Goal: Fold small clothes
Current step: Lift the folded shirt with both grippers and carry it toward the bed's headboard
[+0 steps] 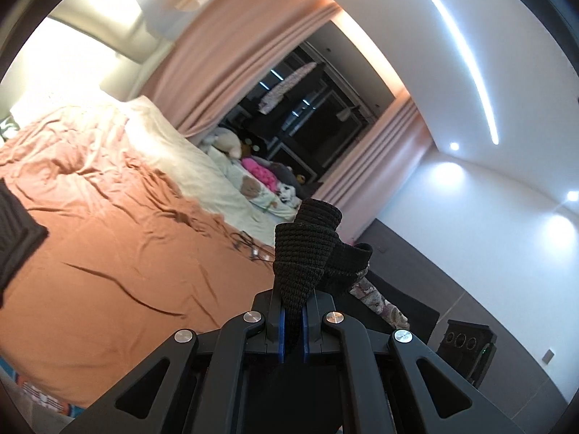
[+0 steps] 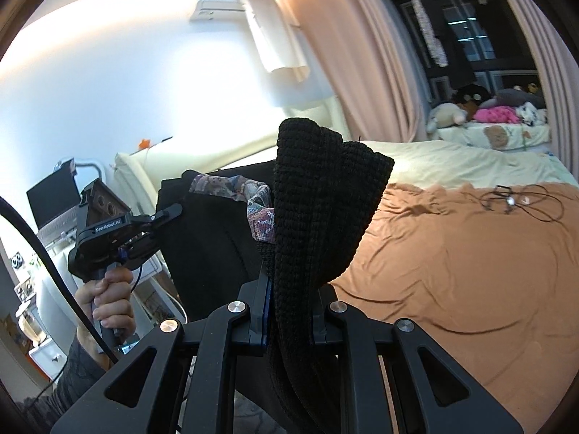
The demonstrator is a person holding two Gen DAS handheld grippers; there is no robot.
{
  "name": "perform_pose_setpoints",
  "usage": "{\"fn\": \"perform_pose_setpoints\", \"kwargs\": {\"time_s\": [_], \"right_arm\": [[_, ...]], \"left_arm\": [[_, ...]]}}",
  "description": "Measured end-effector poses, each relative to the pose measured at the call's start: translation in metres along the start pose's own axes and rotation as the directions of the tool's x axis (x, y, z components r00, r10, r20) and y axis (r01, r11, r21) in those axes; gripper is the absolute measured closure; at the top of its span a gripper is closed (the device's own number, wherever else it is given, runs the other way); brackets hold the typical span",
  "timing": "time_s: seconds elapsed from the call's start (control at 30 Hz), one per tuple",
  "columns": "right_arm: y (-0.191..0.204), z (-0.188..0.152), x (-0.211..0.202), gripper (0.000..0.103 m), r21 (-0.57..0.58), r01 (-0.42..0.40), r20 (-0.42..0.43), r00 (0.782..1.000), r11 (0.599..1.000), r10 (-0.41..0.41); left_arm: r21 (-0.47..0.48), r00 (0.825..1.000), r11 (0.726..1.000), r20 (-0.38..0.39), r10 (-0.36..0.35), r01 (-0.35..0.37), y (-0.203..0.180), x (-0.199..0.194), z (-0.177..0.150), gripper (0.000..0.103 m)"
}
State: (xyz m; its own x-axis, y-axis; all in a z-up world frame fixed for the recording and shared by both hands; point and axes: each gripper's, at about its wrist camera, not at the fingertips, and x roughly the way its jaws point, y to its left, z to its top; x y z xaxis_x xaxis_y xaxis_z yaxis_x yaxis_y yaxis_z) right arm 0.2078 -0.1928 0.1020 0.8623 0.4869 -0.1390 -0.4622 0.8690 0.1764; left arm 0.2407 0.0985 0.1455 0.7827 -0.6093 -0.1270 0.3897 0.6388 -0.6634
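The left claw (image 1: 294, 320) is nearly closed, its blue-padded fingers (image 1: 282, 329) pinched on a bunched edge of a black knit garment (image 1: 307, 249). The right claw (image 2: 287, 311) is drawn in just as far, gripping another gathered edge of the same knit (image 2: 318, 195), which fills the narrow gap between its jaws and spills down behind them. In both wrist views the ribbed fabric stands up from the fingers in a thick fold, its long axis running roughly straight away from the camera and tilted a little to the right at the top.

From the right wrist view the left claw (image 2: 170, 213) shows at the left, held by a hand (image 2: 108, 300) around its handle, with the garment's black body and a strip of patterned lining (image 2: 253, 199) stretched between the two claws — the piece hangs in the air, clear of the bed.

The bed (image 2: 452, 264) lies to the right of the right claw, covered in a wrinkled orange-brown sheet with wide bare room on it. A tangle of thin cable (image 2: 514, 199) lies near its far edge, beside a cream blanket (image 2: 452, 162). Another dark cloth (image 1: 14, 231) sits at the left margin of the left wrist view. Pink curtains (image 1: 235, 54) frame a dark window beyond — soft toys (image 1: 253, 170) are piled below it.
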Motion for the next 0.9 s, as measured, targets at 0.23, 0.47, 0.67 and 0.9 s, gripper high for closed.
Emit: {"fn": "perform_pose_setpoints", "kwargs": {"time_s": [0.23,0.47,0.67,0.9], "right_arm": [[-0.006,-0.001,0.062,0.092,-0.001,-0.05,-0.066,0.997,0.999,0.05],[-0.006,0.008,0.106,0.092,-0.011,-0.1,-0.108,0.989,0.995,0.098],[-0.001,0.015,0.14,0.092,-0.014,-0.135,-0.119,0.984,0.991,0.132],[0.013,0.023,0.179,0.092,-0.022,-0.174,-0.151,0.974,0.985,0.169]], "left_arm": [[-0.006,0.999,0.999,0.018,0.039,-0.039,0.049,-0.02,0.017,0.097],[-0.04,0.997,0.996,0.034,0.076,-0.075,0.101,-0.036,0.029,0.097],[-0.049,0.992,0.993,0.054,0.113,-0.11,0.145,-0.047,0.047,0.097],[-0.034,0.984,0.988,0.083,0.156,-0.153,0.182,-0.072,0.074,0.097]]}}
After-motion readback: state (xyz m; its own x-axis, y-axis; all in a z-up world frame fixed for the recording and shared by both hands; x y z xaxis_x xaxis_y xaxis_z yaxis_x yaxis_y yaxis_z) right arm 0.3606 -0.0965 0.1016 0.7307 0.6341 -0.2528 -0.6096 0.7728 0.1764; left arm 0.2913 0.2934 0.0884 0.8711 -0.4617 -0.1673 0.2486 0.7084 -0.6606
